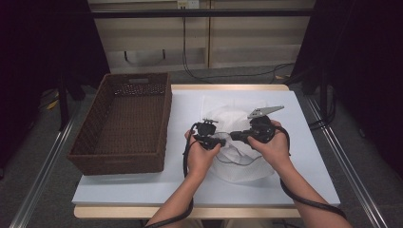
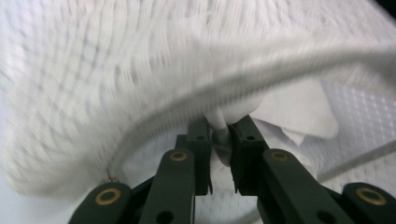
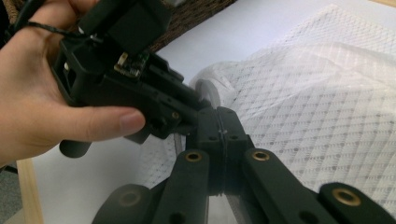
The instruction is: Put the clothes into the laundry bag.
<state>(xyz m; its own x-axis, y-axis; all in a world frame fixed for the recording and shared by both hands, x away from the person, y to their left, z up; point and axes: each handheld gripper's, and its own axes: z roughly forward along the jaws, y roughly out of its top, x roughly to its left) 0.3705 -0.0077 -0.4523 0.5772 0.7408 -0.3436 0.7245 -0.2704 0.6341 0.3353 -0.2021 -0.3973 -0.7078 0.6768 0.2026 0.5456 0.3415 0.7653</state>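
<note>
A white mesh cloth (image 1: pixel 237 164) lies rumpled on the white tabletop (image 1: pixel 142 190). Both hand-held grippers meet tip to tip over its middle. My left gripper (image 1: pixel 225 139) points right, and its jaws (image 2: pixel 223 135) pinch a fold of the cloth (image 2: pixel 93 84) just under a thick hem that arches across the left gripper view. My right gripper (image 1: pixel 236 137) points left with its jaws (image 3: pixel 218 123) pressed flat together on a thin edge of the cloth (image 3: pixel 317 107). In the right gripper view the left gripper (image 3: pixel 198 100) sits right against those tips, held by a hand (image 3: pixel 37 93).
A dark brown woven basket (image 1: pixel 121 159) stands on the left part of the table, with nothing in it. Bare tabletop runs along the near edge and the right side. Cables trail from both grippers down along the forearms.
</note>
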